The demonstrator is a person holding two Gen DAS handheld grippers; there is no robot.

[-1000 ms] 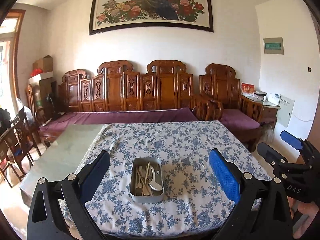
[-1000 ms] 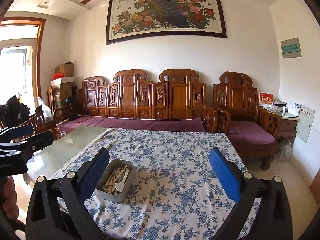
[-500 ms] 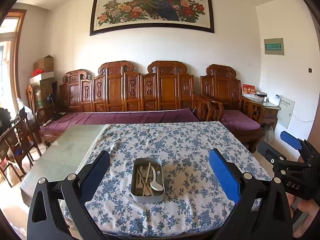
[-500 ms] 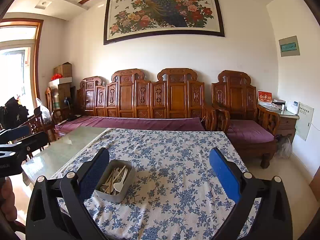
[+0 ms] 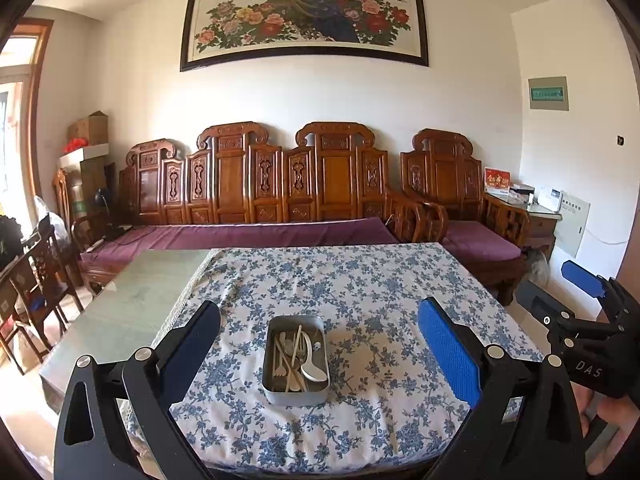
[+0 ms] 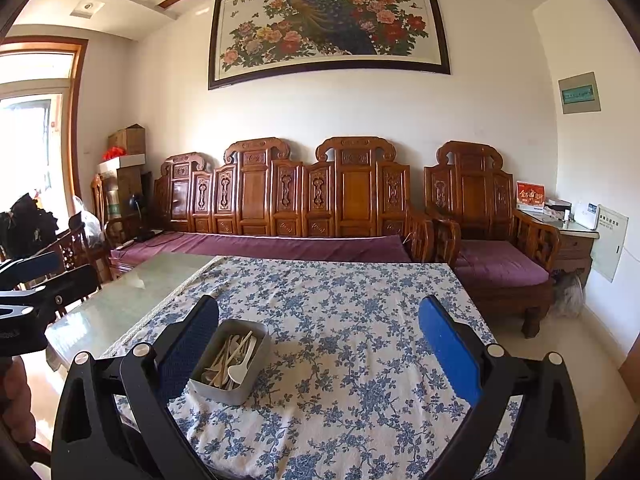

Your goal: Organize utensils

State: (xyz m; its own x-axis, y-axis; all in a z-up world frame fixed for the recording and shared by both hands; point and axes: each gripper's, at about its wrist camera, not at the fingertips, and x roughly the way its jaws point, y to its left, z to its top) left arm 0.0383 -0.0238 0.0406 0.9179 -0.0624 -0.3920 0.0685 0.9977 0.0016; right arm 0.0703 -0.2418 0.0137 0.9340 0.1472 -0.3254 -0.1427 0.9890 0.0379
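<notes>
On the floral tablecloth (image 5: 360,280), near the front edge, metal tin (image 5: 296,360) holds all utensils (image 5: 298,354) in a loose pile. Left gripper (image 5: 318,350) and right gripper (image 6: 318,350) hang above, jaws spread, empty. Fits either pre-sort or finished tidy; can't tell which.

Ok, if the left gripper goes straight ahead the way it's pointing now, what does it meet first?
Most likely the metal tin of utensils: it sits centred between the left gripper's open jaws on the floral tablecloth. Nothing else shows in that line, though depth is hard to judge.
</notes>
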